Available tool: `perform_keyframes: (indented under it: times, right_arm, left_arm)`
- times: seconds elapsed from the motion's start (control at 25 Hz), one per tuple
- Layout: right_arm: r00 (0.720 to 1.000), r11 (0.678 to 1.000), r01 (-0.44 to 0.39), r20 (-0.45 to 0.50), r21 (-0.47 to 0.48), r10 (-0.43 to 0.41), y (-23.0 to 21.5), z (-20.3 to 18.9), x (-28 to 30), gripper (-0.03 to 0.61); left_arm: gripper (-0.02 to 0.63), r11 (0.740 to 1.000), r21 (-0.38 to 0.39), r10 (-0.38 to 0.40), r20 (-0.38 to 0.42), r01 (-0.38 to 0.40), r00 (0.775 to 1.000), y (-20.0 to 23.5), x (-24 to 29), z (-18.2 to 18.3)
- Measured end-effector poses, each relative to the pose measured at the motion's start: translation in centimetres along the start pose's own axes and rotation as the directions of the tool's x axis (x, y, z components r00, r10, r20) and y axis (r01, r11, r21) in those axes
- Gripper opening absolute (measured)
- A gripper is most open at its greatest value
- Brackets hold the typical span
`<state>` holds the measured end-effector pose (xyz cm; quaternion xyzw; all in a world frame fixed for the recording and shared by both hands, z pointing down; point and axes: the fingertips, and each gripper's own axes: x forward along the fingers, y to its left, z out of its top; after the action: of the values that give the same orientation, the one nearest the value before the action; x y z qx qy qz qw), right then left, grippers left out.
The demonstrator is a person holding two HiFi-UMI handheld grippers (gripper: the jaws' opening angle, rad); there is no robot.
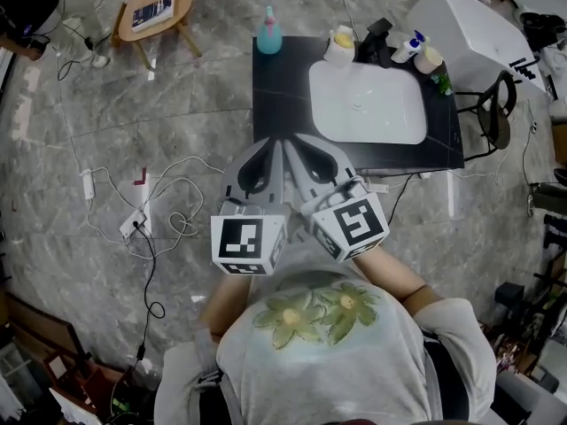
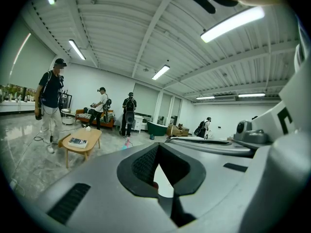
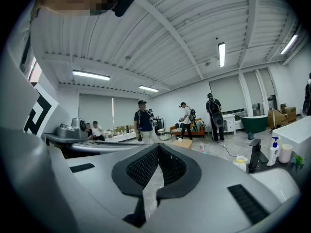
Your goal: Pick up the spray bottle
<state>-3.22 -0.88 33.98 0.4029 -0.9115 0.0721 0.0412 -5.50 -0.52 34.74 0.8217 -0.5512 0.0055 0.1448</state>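
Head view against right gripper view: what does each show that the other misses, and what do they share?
Only the head view: the person's flowered shirt, floor cables and the white basin's whole bowl. Only the right gripper view: ceiling lights, standing people, a green tub, and the right gripper with its ribbed pads, tips together. Both: the black faucet and the white pump bottle.

The grey plastic left claw (image 1: 277,146) and the matching grey right claw (image 1: 298,144) are held side by side, close together in front of the person's torso (image 1: 312,348), both pointing forward. Each claw's dark ribbed jaws meet at the tips with nothing between them. Bare forearms (image 1: 400,279) run back from the black-and-white marker cubes (image 1: 248,244), elbows bent.
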Motion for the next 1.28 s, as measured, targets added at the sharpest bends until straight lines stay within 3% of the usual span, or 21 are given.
perform_keyframes:
  times: [1.28]
  right_arm:
    - [0.999, 1.000, -0.018, 0.029, -0.006, 0.018, -4.7, 2.0, 5.6, 0.021]
  left_arm:
    - [0.008, 1.000, 0.026, 0.005, 0.013, -0.005, 1.000, 2.8, 6.6, 2.6]
